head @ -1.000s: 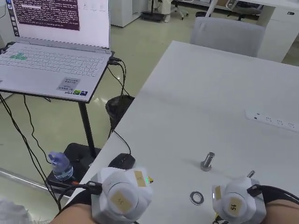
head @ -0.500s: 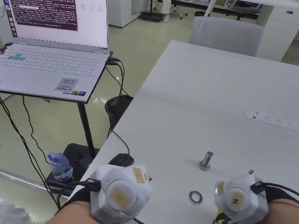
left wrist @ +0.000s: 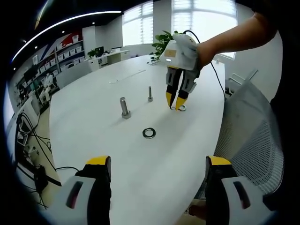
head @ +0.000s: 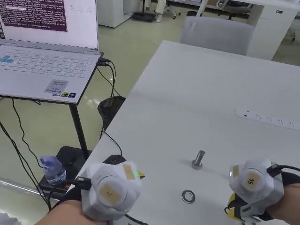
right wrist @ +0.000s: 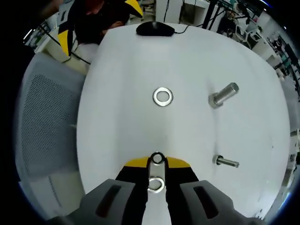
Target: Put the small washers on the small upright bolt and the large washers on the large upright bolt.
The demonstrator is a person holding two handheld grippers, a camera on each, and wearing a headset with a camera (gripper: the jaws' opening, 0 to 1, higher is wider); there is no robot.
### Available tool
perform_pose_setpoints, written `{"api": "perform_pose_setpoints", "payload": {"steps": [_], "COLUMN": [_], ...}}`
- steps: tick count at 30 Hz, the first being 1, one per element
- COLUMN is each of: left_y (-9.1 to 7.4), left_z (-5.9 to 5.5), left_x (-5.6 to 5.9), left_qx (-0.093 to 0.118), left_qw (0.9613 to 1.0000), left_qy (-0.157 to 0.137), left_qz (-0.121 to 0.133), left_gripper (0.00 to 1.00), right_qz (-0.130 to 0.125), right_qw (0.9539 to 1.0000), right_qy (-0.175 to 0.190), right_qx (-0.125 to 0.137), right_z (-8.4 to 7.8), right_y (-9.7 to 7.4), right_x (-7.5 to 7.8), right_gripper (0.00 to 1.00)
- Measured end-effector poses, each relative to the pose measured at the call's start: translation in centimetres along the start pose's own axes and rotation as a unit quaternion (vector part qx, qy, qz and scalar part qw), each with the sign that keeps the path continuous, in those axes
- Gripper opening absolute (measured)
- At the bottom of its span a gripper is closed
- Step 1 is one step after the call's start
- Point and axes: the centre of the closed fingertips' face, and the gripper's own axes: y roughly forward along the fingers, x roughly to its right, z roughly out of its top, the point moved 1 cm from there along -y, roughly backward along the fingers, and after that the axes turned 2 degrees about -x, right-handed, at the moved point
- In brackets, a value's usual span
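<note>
A large upright bolt [head: 198,159] [left wrist: 124,108] [right wrist: 224,95] stands on the white table [head: 187,103], with a thinner small bolt [left wrist: 150,93] [right wrist: 226,162] beyond it. A large washer [head: 188,196] [left wrist: 149,133] [right wrist: 162,97] lies flat in front of the large bolt. My right gripper [head: 233,212] [left wrist: 176,101] [right wrist: 157,161] points down at the table, its jaws shut on a small washer [right wrist: 157,158]. A second small washer [right wrist: 156,183] shows in the narrow gap behind it. My left gripper [head: 110,192] [left wrist: 158,161] hovers near the table's edge, jaws wide open with nothing between them.
A power strip [head: 265,118] lies at the table's far right. A laptop [head: 42,65] on a stand is to the left, a black mouse [right wrist: 154,29] near the table edge. A grey chair [head: 215,35] stands at the far end, a mesh chair [left wrist: 248,126] close by.
The head camera has swung, shifting the scene left. My right gripper has moved a little to the right and now covers the small bolt in the head view. The left gripper holds its place.
</note>
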Motion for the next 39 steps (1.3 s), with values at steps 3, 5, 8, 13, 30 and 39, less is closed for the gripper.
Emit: {"api": "perform_pose_setpoints", "payload": {"steps": [3,5,8,13,30,39], "left_y": [0.1,0.2,0.4,0.7,1.0,1.2], "left_z": [0.3,0.3,0.3,0.8,1.0,1.0], "left_x": [-0.2,-0.2,-0.3,-0.4,-1.0,-1.1], "left_qx": [0.004,0.003,0.001,-0.001,-0.004,0.0], "left_qw": [1.0,1.0,1.0,1.0,1.0,1.0], "left_qy": [0.001,0.0,-0.001,0.008,0.003,-0.002], "left_qz": [0.004,0.003,0.005,0.004,0.005,0.0], "left_gripper": [0.84,0.85,0.86,0.87,0.89,0.92], "right_qz": [-0.004,-0.007,-0.005,-0.009,-0.036,-0.04], "right_qw": [1.0,0.9998,0.9997,0.9992,0.9973,0.997], "right_qy": [0.008,0.016,0.024,0.04,0.063,0.063], "right_qx": [-0.002,-0.004,-0.007,-0.003,0.014,0.02], "right_z": [-0.7,-1.4,-2.1,-2.9,-2.1,-0.7], "right_y": [-0.6,-1.1,-1.6,-2.4,-4.7,-4.5], "right_x": [0.6,1.2,1.6,2.6,7.9,9.7], "right_gripper": [0.13,0.13,0.13,0.13,0.13,0.13]}}
